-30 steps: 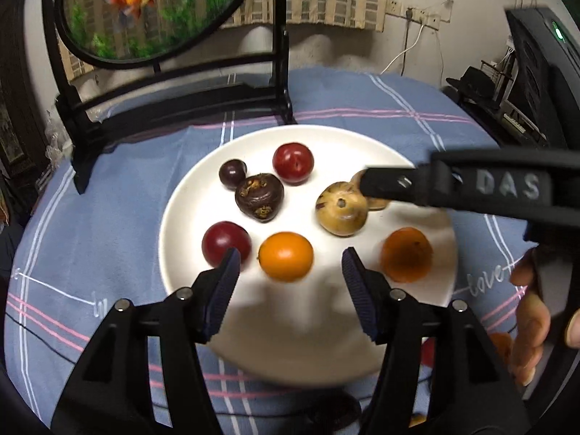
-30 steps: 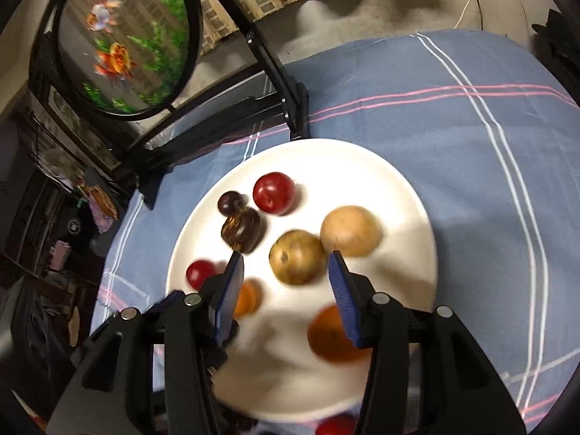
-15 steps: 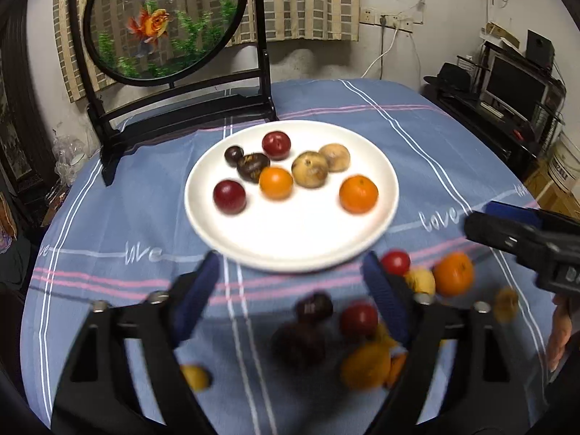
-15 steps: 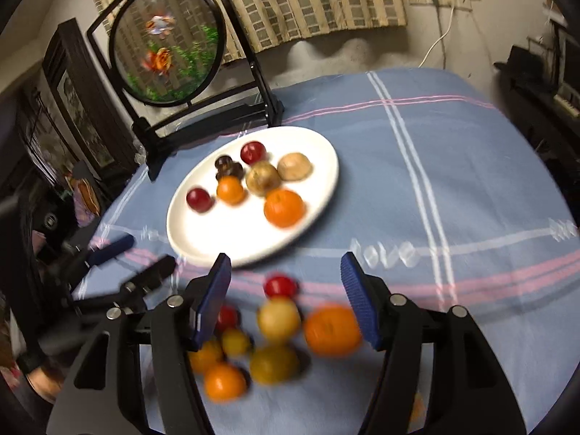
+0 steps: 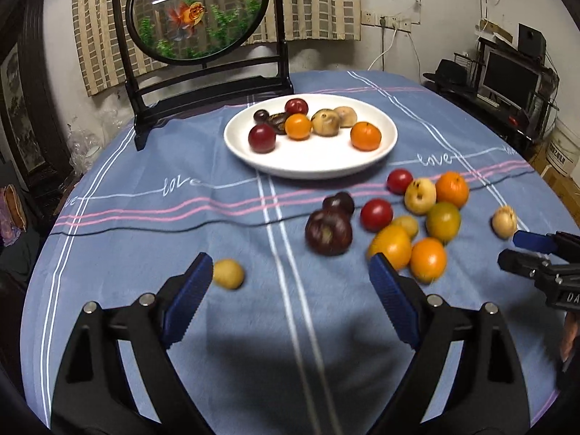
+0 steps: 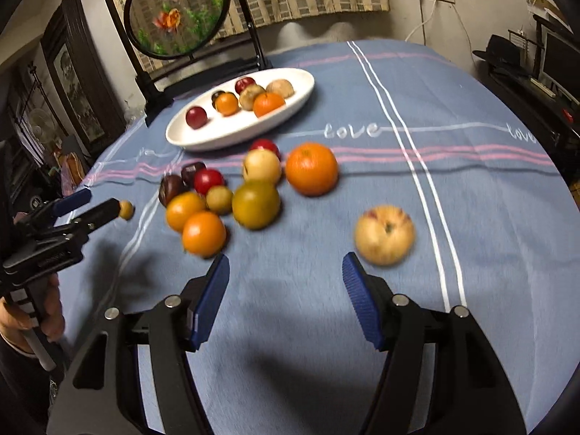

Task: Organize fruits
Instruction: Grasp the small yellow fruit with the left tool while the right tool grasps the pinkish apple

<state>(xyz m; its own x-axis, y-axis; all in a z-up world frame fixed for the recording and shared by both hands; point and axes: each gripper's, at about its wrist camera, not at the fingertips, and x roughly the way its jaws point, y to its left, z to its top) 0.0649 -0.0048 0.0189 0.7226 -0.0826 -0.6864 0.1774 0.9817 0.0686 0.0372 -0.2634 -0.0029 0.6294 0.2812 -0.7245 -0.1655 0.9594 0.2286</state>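
Left wrist view: the left claw (image 5: 288, 288) gapes empty above the counter (image 5: 145, 224); loose fruits (image 5: 417, 221) cluster at two o'clock, the plate (image 5: 308, 163) at twelve.

Right wrist view: the right claw (image 6: 286, 295) also gapes empty, an apple (image 6: 384, 235) at one o'clock.

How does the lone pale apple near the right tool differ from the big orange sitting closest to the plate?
The apple is pale yellow with reddish streaks; the orange is solid bright orange. The apple lies alone on the cloth, while the orange sits at the edge of the fruit cluster beside a yellow fruit. The apple is nearer the right tool. Both are round, similar-sized and off the plate.
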